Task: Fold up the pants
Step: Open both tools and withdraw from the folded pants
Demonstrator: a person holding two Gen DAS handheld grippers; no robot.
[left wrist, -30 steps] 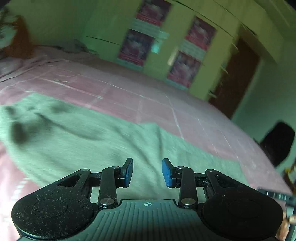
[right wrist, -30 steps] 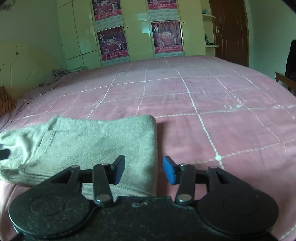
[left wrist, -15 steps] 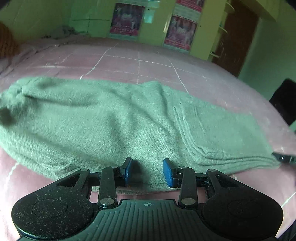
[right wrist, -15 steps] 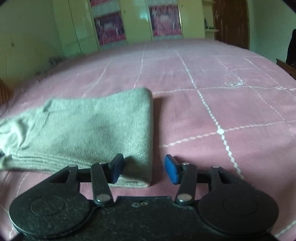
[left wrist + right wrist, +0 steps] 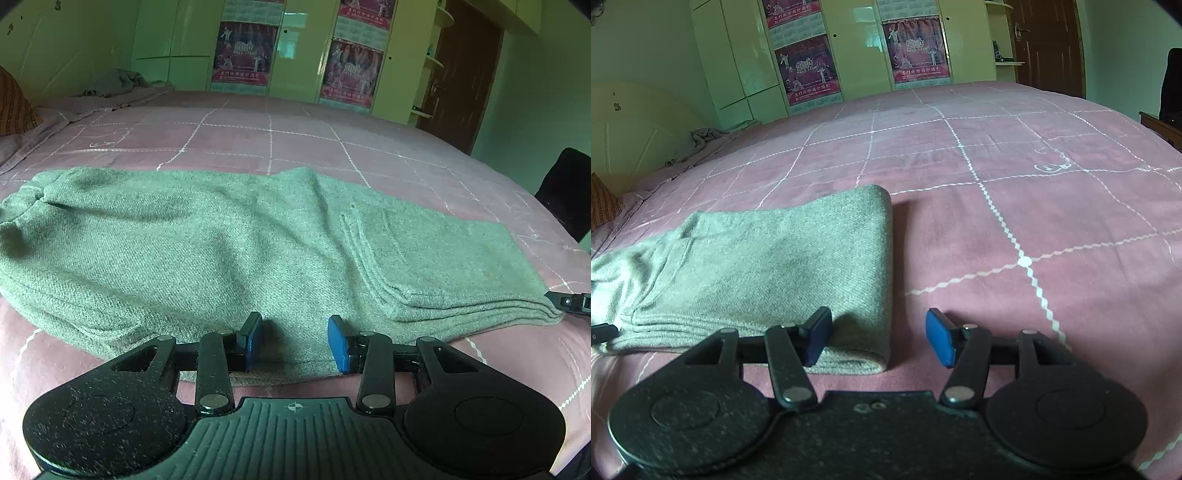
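Observation:
Grey-green knit pants [image 5: 229, 251] lie folded lengthwise across the pink checked bedspread [image 5: 295, 144], with layered edges stacked at the right end. My left gripper [image 5: 294, 343] is open, low over the near edge of the pants near their middle. In the right wrist view the pants [image 5: 768, 266] end in a rounded fold at the right. My right gripper [image 5: 879, 341] is open and straddles that near right corner, left finger over the cloth, right finger over the bedspread [image 5: 1015, 192]. The right gripper's tip shows in the left wrist view [image 5: 569, 301].
Yellow-green wardrobes with posters [image 5: 916, 48] stand behind the bed. A brown door [image 5: 458, 74] is at the back right. A dark chair [image 5: 565, 192] stands by the bed's right side. A crumpled cloth [image 5: 118, 83] and an orange pillow [image 5: 14, 103] lie at the far left.
Both grippers have dropped lower and closer to the near edge of the pants. The left view swung from tilted to level. Both stayed open.

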